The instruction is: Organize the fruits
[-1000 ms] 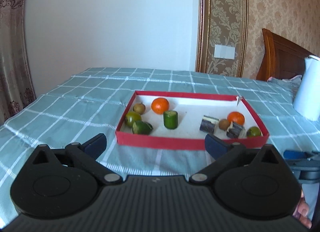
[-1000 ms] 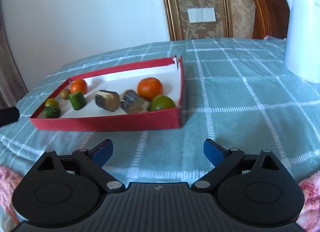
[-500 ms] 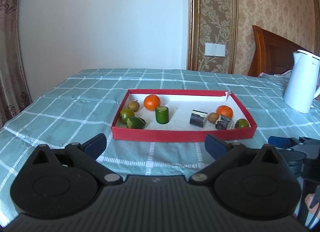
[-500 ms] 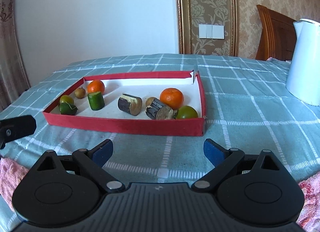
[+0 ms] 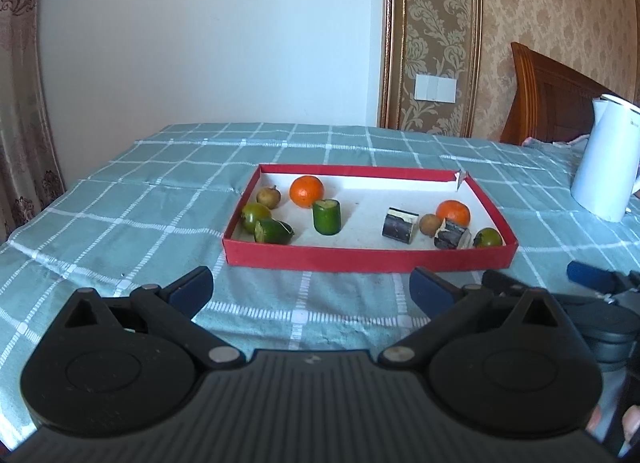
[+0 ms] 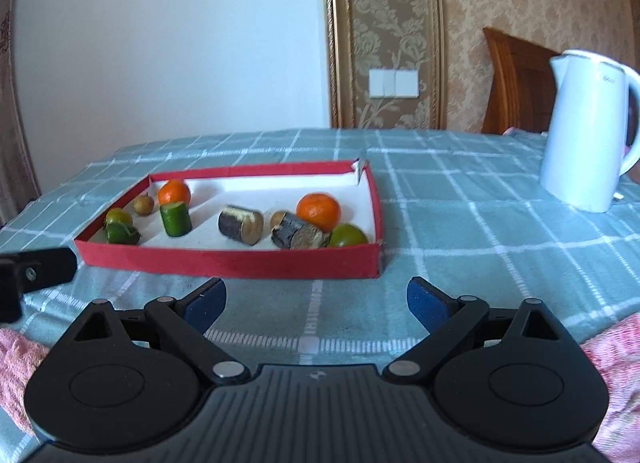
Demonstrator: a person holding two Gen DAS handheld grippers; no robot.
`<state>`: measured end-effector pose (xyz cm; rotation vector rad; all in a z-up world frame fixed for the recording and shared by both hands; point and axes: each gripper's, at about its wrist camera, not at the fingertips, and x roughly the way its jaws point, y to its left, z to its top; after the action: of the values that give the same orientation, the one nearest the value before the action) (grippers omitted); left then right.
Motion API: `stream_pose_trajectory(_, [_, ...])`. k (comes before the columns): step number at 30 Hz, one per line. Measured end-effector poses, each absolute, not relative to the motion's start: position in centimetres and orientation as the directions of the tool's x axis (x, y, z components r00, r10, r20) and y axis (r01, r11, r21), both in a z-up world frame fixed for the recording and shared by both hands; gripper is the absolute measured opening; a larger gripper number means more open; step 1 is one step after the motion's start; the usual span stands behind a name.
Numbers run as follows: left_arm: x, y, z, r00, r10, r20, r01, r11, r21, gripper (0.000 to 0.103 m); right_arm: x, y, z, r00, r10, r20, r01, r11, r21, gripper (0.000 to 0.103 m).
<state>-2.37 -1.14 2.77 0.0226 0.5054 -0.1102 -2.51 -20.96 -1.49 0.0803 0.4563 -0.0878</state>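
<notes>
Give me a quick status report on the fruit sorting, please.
Left gripper open, right gripper open, both empty. Fruit sits in red tray, untouched. Nothing in the way.

White electric kettle (image 6: 584, 131) stands upright on the teal checked tablecloth (image 5: 152, 199), right side of the table, well apart from anything else on it. Wooden headboard (image 5: 548, 99) behind the kettle. White wall switch plate (image 6: 394, 82) sits on the patterned beige wallpaper (image 5: 560, 11), beside a gold-framed damask panel (image 5: 432, 35). Floral curtain (image 5: 20, 103) hangs at far left.
</notes>
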Motion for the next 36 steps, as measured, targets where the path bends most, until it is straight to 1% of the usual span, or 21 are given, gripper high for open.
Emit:
stream_pose_trajectory(5, [-2.2,-1.2,2.4,0.870,-0.077,-0.486,0.094,0.995,0.012,0.103,-3.0,-21.0,-0.9,0.905,-0.084,-0.417,0.114,0.992,0.048,0.098])
stream_pose_trajectory(12, [-2.4,-1.7,2.3,0.890,-0.025,-0.454,0.069,0.994,0.080,0.103,-3.2,-20.8,-0.6,0.909,-0.079,-0.410,0.111,0.992,0.056,0.098])
stream_pose_trajectory(18, [-2.1,-1.7,2.1,0.885,-0.033,-0.464,0.076,0.994,0.076,0.103,-3.5,-20.3,-0.2,0.917,-0.093,-0.387,0.117,0.992,0.040,0.098])
stream_pose_trajectory(23, [-1.7,-1.4,2.0,0.879,-0.032,-0.477,0.070,0.996,0.062,0.103,-3.2,-20.2,-0.2,0.916,-0.100,-0.388,0.123,0.992,0.037,0.098])
stream_pose_trajectory(36, [-1.4,-1.8,1.3,0.877,0.002,-0.481,0.052,0.994,0.099,0.103,-2.8,-19.7,-0.6,0.909,-0.100,-0.404,0.126,0.991,0.038,0.098])
